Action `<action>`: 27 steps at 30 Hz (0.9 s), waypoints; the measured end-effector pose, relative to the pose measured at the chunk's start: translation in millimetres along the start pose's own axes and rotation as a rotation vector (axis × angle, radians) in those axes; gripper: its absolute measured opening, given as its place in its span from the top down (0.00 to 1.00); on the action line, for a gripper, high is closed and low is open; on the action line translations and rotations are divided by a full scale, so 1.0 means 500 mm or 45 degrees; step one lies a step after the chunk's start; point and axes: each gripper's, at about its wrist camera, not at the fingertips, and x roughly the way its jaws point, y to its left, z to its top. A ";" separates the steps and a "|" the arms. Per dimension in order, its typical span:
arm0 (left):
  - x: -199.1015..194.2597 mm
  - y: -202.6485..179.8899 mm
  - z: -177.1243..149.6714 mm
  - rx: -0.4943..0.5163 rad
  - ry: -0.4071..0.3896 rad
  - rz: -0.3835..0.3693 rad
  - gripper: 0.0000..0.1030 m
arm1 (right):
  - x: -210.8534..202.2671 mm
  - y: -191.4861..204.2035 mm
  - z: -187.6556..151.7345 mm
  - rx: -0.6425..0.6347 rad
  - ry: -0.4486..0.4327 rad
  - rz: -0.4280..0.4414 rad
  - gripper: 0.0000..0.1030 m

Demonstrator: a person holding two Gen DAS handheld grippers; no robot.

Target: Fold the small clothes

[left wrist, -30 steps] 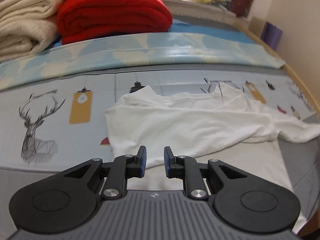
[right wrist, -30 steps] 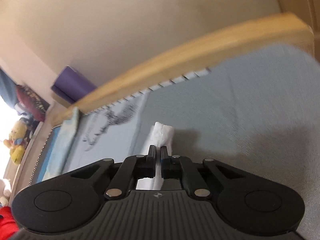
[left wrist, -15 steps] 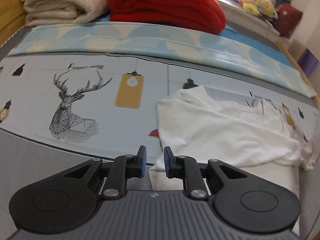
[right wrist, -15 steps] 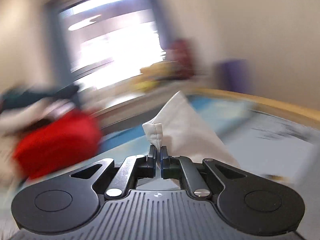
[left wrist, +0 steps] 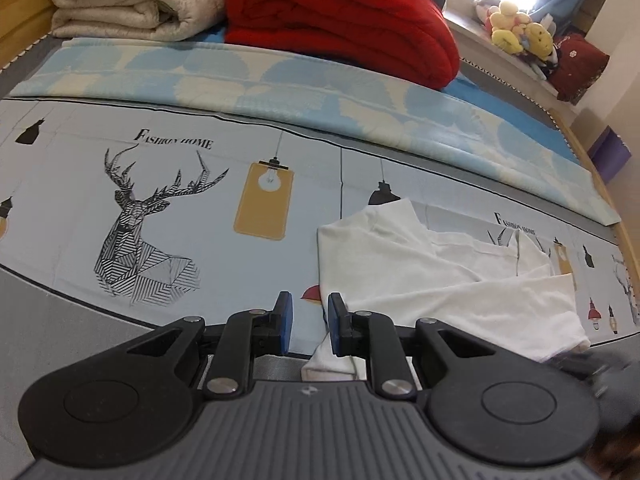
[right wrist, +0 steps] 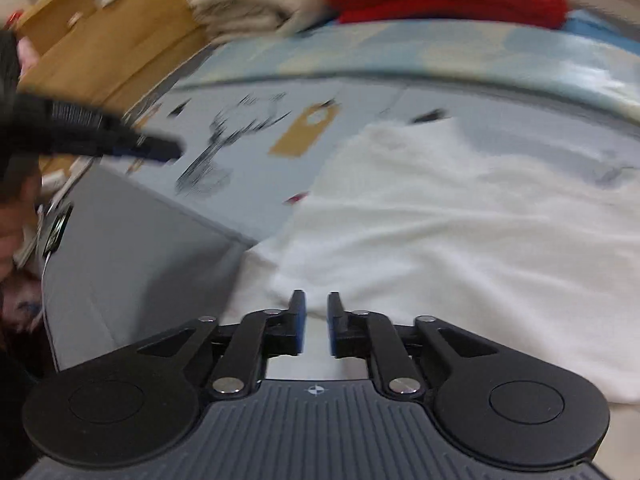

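Note:
A small white garment (left wrist: 440, 292) lies crumpled on the printed bedsheet (left wrist: 160, 168), partly folded over itself. My left gripper (left wrist: 308, 308) hovers at the garment's left edge with a narrow gap between its blue pads (left wrist: 285, 320) and nothing in it. In the right wrist view the white garment (right wrist: 460, 216) fills the middle. My right gripper (right wrist: 316, 308) sits low over its near edge with jaws opening; no cloth is pinched between them. The left gripper (right wrist: 120, 140) shows as a blurred black shape at the upper left.
A folded red blanket (left wrist: 340, 20) and a cream blanket (left wrist: 128, 0) are stacked at the back, behind a light blue patterned pad (left wrist: 320, 92). Plush toys (left wrist: 516, 32) sit on the sill. The wooden bed frame (left wrist: 624, 248) runs along the right edge.
My right gripper swung from the bed's right side across to the left, carrying a white cloth corner, and its pads have now parted off it. My left gripper shifted left along the garment.

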 end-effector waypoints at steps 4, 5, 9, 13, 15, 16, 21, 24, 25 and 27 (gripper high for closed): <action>0.028 -0.010 -0.006 -0.018 0.059 -0.044 0.81 | -0.130 -0.129 -0.010 0.126 -0.195 -0.302 0.76; 0.038 -0.011 -0.007 -0.041 0.077 -0.078 0.81 | -0.159 -0.160 -0.020 0.180 -0.241 -0.394 0.76; 0.085 -0.016 -0.012 -0.137 0.153 -0.173 0.81 | -0.239 -0.264 -0.063 0.344 -0.300 -0.675 0.76; 0.144 -0.025 -0.029 -0.203 0.243 -0.194 0.81 | -0.248 -0.327 -0.113 0.418 -0.206 -0.702 0.76; 0.172 -0.029 -0.034 -0.214 0.266 -0.180 0.81 | -0.239 -0.338 -0.127 0.390 -0.138 -0.719 0.75; 0.184 -0.028 -0.035 -0.215 0.271 -0.170 0.81 | -0.224 -0.333 -0.127 0.357 -0.120 -0.725 0.74; 0.255 -0.017 -0.044 -0.259 0.339 -0.147 0.81 | -0.220 -0.357 -0.165 0.275 -0.041 -0.775 0.63; 0.279 -0.031 -0.046 -0.219 0.347 -0.167 0.81 | -0.206 -0.370 -0.174 0.260 -0.016 -0.751 0.63; 0.282 -0.035 -0.047 -0.203 0.344 -0.157 0.81 | -0.201 -0.373 -0.176 0.248 -0.014 -0.744 0.63; 0.285 -0.044 -0.048 -0.172 0.336 -0.141 0.81 | -0.193 -0.374 -0.176 0.224 -0.023 -0.732 0.63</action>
